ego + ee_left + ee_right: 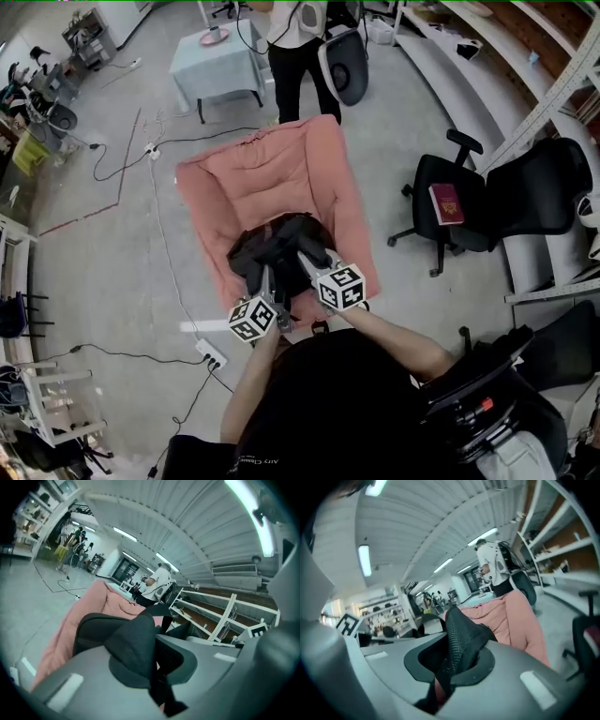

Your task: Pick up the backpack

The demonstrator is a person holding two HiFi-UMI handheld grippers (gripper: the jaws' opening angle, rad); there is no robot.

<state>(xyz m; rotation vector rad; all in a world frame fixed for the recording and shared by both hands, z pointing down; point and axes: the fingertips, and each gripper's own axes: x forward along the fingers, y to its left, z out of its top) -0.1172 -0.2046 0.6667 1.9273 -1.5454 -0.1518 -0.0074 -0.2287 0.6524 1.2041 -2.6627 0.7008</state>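
The black backpack (pixel 267 246) lies on a pink floor cushion (pixel 281 173) just in front of me. My left gripper (pixel 270 283) reaches into its near left side, and my right gripper (pixel 307 259) into its near right side. In the left gripper view the left gripper (pixel 152 665) is shut on a fold of black backpack fabric (pixel 133 646), which bulges up out of the jaws. In the right gripper view the right gripper (pixel 449 667) is shut on a black mesh shoulder strap (pixel 461 637). The pink cushion (pixel 513 620) shows behind it.
A black office chair (pixel 469 211) with a red book (pixel 446 202) on its seat stands to the right. Behind the cushion are a cloth-covered table (pixel 216 61) and a standing person (pixel 295 47). A power strip (pixel 211 354) and cables lie on the floor at left. Shelving runs along the right.
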